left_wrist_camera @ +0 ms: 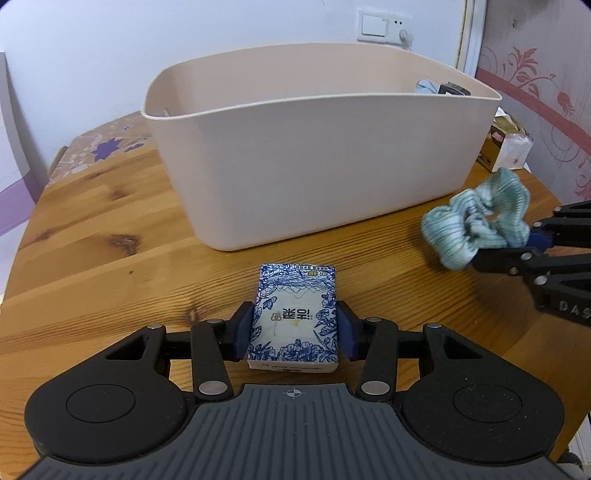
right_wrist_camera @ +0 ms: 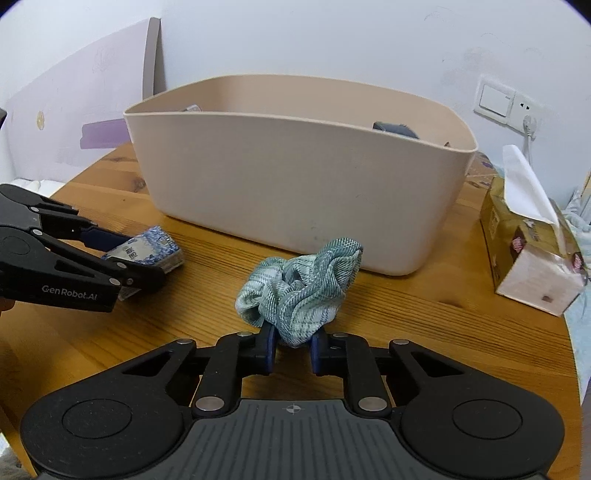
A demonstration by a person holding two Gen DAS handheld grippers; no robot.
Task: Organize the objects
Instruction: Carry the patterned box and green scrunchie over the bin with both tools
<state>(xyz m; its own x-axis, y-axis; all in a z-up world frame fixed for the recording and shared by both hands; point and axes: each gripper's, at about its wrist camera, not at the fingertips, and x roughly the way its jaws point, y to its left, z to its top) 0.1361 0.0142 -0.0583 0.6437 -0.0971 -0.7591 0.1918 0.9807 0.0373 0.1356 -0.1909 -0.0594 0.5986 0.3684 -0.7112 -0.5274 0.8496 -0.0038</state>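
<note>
A blue-and-white flowered tissue pack (left_wrist_camera: 293, 317) sits between the blue pads of my left gripper (left_wrist_camera: 294, 330), which is shut on its two long sides just above the wooden table (left_wrist_camera: 110, 229). My right gripper (right_wrist_camera: 293, 349) is shut on a teal ribbed scrunchie (right_wrist_camera: 303, 286), which bunches up in front of its fingers. A beige plastic bin (left_wrist_camera: 314, 155) stands behind both, with a few items showing over its rim. In the left wrist view the scrunchie (left_wrist_camera: 476, 221) hangs at the right; in the right wrist view the tissue pack (right_wrist_camera: 147, 251) is at the left.
An opened tissue box (right_wrist_camera: 532, 251) with a white sheet sticking out stands at the table's right edge. A wall with a switch and socket (left_wrist_camera: 380, 27) runs behind the bin. Bare wood lies left of the bin.
</note>
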